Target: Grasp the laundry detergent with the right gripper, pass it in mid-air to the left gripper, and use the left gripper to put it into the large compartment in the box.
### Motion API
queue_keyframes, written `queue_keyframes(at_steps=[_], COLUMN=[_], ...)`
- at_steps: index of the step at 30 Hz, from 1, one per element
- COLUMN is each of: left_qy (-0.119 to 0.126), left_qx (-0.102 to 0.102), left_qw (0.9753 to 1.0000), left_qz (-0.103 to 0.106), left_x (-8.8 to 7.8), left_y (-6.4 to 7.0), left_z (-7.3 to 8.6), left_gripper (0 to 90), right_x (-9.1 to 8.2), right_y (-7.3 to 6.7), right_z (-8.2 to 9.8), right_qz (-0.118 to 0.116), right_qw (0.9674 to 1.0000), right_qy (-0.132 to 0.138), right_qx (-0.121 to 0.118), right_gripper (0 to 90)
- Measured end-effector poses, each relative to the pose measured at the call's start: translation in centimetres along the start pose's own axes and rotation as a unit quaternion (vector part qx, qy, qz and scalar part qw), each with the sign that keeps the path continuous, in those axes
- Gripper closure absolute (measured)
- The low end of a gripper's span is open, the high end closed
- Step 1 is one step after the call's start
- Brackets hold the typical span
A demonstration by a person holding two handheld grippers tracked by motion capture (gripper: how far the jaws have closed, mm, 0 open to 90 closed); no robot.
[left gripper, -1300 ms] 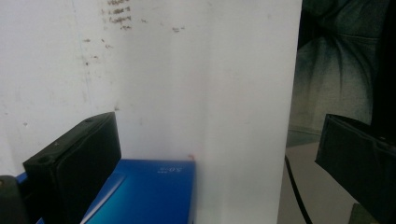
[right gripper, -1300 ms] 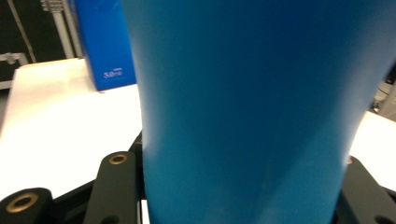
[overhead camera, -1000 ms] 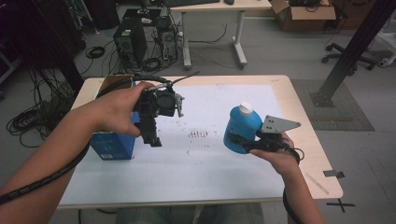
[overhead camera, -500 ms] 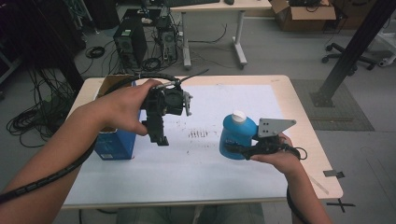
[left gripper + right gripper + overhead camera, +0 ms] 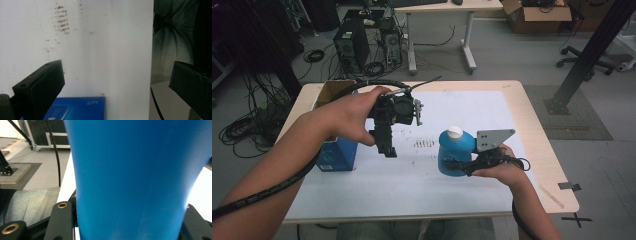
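A blue bottle (image 5: 454,150) with a white cap (image 5: 455,131) stands right of the table's middle. My right gripper (image 5: 451,165) is shut on its lower body from the right. In the right gripper view the bottle (image 5: 135,177) sits tight between the two jaws. A hand holds my left gripper (image 5: 386,147) above the white sheet (image 5: 462,110), jaws pointing down and open. In the left gripper view the left gripper (image 5: 117,80) has nothing between its fingers, and the sheet (image 5: 105,50) lies below. The left gripper hangs left of the bottle, apart from it.
A blue carton (image 5: 334,155) with a brown open top stands at the table's left, under the left forearm; its edge (image 5: 77,108) is in the left gripper view. Brown smudges (image 5: 426,143) mark the sheet. Computers, cables and a desk stand behind the table.
The right gripper has carried the blue bottle left and toward the person's side. The left gripper has drifted a little to the right, still open.
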State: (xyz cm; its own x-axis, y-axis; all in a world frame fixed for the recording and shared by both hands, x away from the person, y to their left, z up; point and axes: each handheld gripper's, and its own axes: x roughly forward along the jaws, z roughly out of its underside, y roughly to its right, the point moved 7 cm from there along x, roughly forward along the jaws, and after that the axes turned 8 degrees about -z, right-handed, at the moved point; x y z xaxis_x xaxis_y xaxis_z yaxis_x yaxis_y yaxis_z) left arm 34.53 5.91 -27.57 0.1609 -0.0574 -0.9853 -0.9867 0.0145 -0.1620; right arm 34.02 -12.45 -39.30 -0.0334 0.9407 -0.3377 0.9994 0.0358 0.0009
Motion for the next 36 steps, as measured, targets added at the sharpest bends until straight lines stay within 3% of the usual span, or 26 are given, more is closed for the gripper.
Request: queue_keyframes(at_steps=[14,36], left_qy=[0.003,0.003], left_qx=[0.005,0.009], left_qw=[1.0,1.0], left_qz=[0.0,0.0], left_x=[0.3,1.0], left_y=[0.1,-0.1], left_z=[-0.5,-0.6], left_gripper=[0.2,0.2], right_x=[2.6,6.4], right_y=[-0.1,0.4], right_z=[0.3,-0.8], right_qz=[-0.026,-0.057], right_qw=[0.9996,0.9983], right_qy=[0.003,0.011], right_qx=[0.0,-0.005], right_gripper=[45.8,45.8])
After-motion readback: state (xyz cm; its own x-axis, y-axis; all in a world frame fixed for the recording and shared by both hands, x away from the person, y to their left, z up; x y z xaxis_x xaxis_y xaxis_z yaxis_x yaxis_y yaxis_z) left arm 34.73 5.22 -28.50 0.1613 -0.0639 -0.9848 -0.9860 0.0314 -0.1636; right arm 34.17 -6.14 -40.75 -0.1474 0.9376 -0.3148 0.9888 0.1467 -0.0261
